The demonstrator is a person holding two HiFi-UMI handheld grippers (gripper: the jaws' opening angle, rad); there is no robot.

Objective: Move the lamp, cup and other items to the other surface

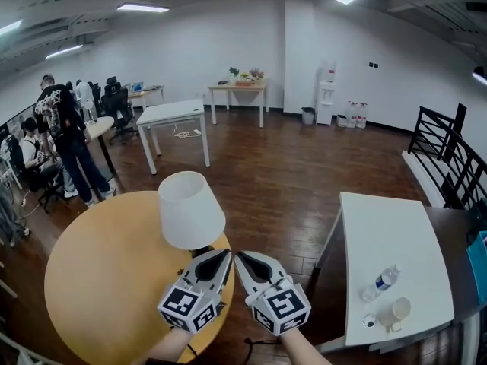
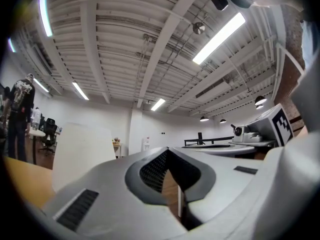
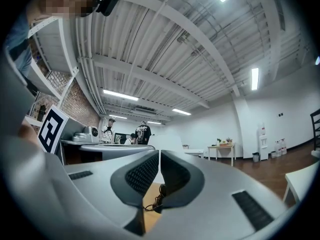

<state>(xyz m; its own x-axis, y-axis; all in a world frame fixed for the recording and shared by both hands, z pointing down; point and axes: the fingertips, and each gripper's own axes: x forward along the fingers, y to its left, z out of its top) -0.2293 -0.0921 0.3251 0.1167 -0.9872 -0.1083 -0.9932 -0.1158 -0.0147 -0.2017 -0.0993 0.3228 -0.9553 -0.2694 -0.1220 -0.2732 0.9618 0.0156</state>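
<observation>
A lamp with a white shade point(image 1: 190, 207) stands near the right edge of a round wooden table point(image 1: 99, 272). Just in front of it, my left gripper point(image 1: 224, 257) and right gripper point(image 1: 242, 260) sit side by side, both shut with nothing in them. The shade point(image 2: 82, 154) shows to the left of the left jaws, and the shade point(image 3: 166, 142) shows just past the right jaws. A black cord point(image 3: 152, 204) lies on the wood below the right jaws. On the white table point(image 1: 388, 234) at the right are a clear bottle point(image 1: 384, 280), a pale cup point(image 1: 397, 309) and a small round item point(image 1: 369, 322).
A strip of dark wooden floor point(image 1: 304, 226) separates the two tables. A black railing point(image 1: 449, 154) runs along the right. People point(image 1: 65, 139) stand and sit at desks on the far left. A white desk point(image 1: 173, 114) and a water dispenser point(image 1: 327, 93) stand further back.
</observation>
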